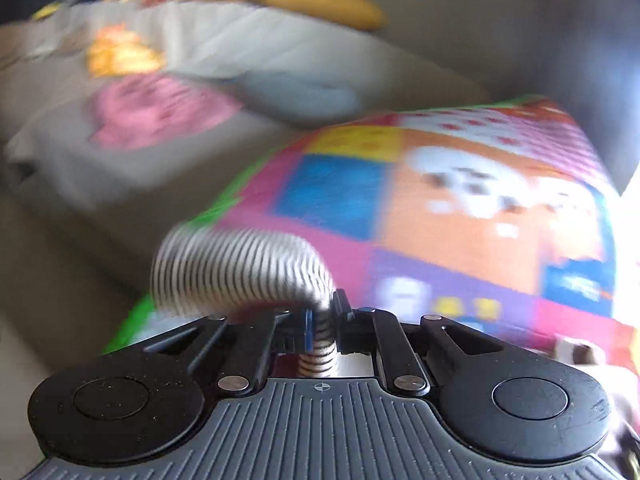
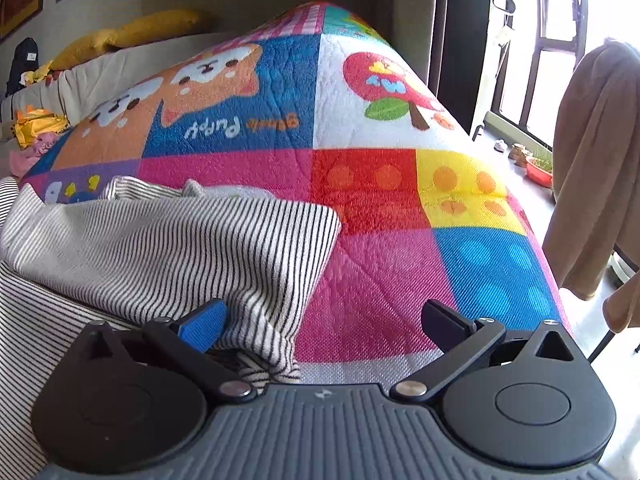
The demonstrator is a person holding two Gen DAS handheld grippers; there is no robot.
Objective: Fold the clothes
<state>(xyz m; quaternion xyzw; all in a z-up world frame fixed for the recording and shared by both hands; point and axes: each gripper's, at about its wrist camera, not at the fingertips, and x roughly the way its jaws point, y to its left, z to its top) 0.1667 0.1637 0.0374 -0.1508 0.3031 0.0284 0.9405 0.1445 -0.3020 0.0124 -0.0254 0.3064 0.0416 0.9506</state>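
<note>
A black-and-white striped garment (image 2: 168, 248) lies on a colourful patchwork quilt (image 2: 360, 184). In the left wrist view my left gripper (image 1: 322, 320) is shut on a bunched fold of the striped garment (image 1: 240, 264), lifted above the quilt (image 1: 460, 208); this view is motion-blurred. In the right wrist view my right gripper (image 2: 324, 320) is open and empty, just above the quilt at the garment's right edge, with its left blue-padded finger (image 2: 204, 326) resting over the striped cloth.
A grey sofa (image 1: 80, 184) with pink clothes (image 1: 156, 112), yellow items (image 1: 120, 54) and yellow cushions (image 2: 132, 36) lies behind the quilt. A brown cloth (image 2: 596, 160) hangs over a chair at the right, by the window (image 2: 560, 40).
</note>
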